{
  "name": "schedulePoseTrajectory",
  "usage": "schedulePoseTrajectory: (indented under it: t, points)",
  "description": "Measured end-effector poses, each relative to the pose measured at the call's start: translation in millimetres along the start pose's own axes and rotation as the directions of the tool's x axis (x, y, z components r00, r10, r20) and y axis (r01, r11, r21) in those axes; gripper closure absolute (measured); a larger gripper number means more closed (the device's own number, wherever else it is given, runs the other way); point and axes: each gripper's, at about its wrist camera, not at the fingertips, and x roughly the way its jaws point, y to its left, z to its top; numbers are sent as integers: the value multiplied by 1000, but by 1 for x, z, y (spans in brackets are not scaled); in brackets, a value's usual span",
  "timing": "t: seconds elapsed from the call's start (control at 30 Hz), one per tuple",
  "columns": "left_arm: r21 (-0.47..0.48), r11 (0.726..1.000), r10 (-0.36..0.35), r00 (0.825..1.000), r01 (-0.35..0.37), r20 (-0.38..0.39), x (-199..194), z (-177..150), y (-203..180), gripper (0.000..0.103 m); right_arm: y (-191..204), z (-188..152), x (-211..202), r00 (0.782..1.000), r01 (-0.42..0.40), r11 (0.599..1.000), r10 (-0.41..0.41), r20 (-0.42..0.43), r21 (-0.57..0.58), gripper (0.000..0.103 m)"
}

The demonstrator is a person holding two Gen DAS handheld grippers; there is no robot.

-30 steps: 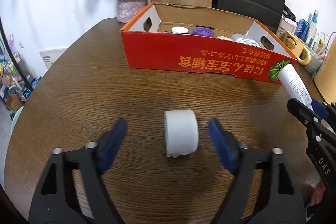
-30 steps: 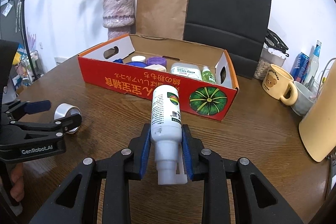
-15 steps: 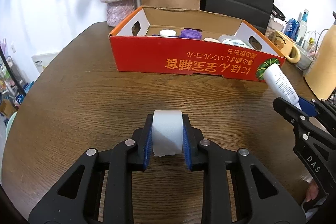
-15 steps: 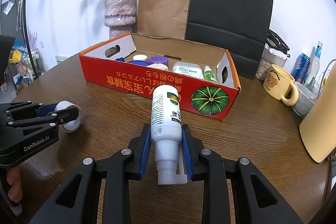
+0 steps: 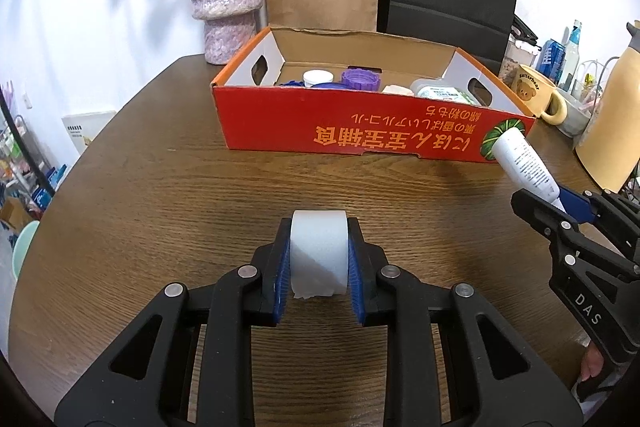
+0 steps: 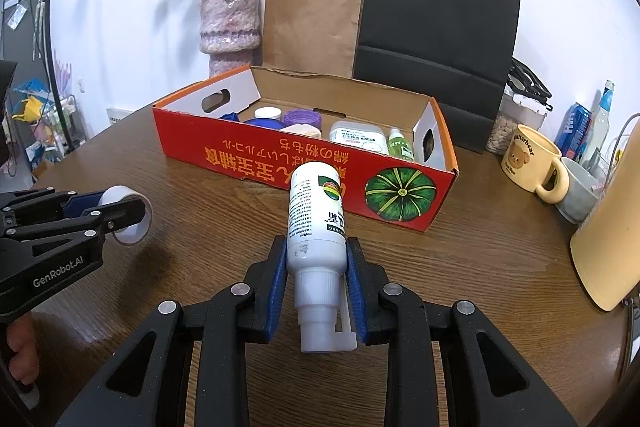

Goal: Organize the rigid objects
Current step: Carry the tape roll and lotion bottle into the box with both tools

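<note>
Tape roll [image 5: 318, 253] and white bottle [image 6: 316, 223]: you hold both above the near table [image 5: 160, 195], ready for boxing.
Your left gripper [image 5: 319, 269] clamps the roll's flat sides; your right gripper [image 6: 316, 285] pinches the bottle's neck end, base toward the far red box [image 6: 280, 167] holding lids and small bottles.

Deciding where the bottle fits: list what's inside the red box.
Inside the red box: white cap, purple lid, blue lid, beige piece, flat white container, green bottle. The front wall hides their lower parts.

Bright, even indoor light; soft shadows; sharp focus; strong fisheye bending at edges.
</note>
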Motion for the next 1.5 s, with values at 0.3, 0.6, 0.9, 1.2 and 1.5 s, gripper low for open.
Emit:
schedulePoseTrajectory:
  t: [0.3, 0.6, 0.9, 1.2, 1.5]
  points:
    - [10, 1000, -5, 1000, 4, 28, -11, 8, 1, 82, -1, 6, -6, 1000, 3, 1000, -3, 28, 3, 72]
    - [12, 1000, -18, 997, 17, 73, -20, 25, 2, 82, -6, 19, -15, 998, 11, 999, -13, 69, 32, 72]
    - [4, 999, -39, 990, 39, 134, -23, 52, -3, 82, -9, 38, -18, 993, 25, 998, -32, 115, 62, 72]
    - [-19, 999, -44, 983, 48, 179, -17, 79, -3, 82, -13, 61, -10, 989, 22, 995, -35, 147, 92, 72]
    - [-38, 997, -52, 978, 61, 204, -1, 107, -4, 82, -13, 79, 15, 988, 24, 995, -39, 151, 99, 72]
